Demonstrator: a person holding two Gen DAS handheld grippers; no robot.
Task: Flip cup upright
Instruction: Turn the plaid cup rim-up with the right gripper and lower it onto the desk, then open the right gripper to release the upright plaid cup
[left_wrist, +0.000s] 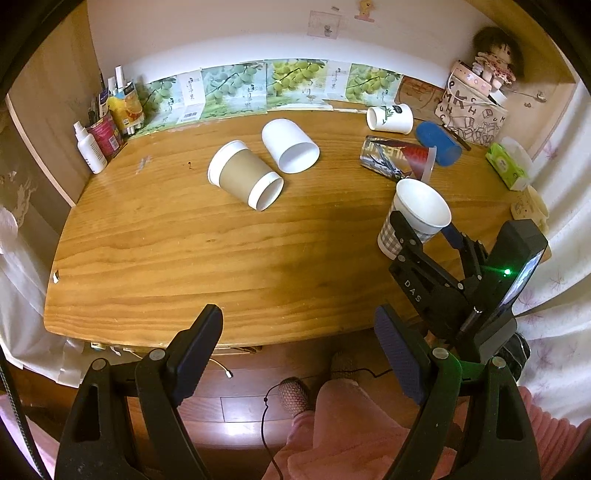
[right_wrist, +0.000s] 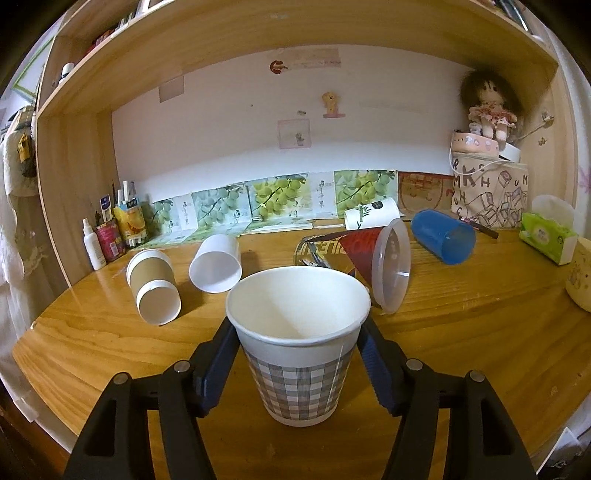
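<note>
A checked paper cup (right_wrist: 299, 343) stands upright, mouth up, between the pads of my right gripper (right_wrist: 295, 354), which is shut on its upper wall. In the left wrist view the same cup (left_wrist: 417, 214) is tilted a little at the table's right front, held by the right gripper (left_wrist: 424, 236). I cannot tell whether its base touches the table. My left gripper (left_wrist: 299, 347) is open and empty, hanging over the table's front edge and the floor.
On the wooden table (left_wrist: 184, 258) several cups lie on their sides: a brown-sleeved cup (left_wrist: 245, 175), a white cup (left_wrist: 290, 146), a printed clear cup (left_wrist: 399, 157), a blue cup (left_wrist: 439, 144), and a white cup (left_wrist: 389, 118) at the back. Bottles (left_wrist: 99, 136) stand far left, a tissue box (left_wrist: 508, 166) right.
</note>
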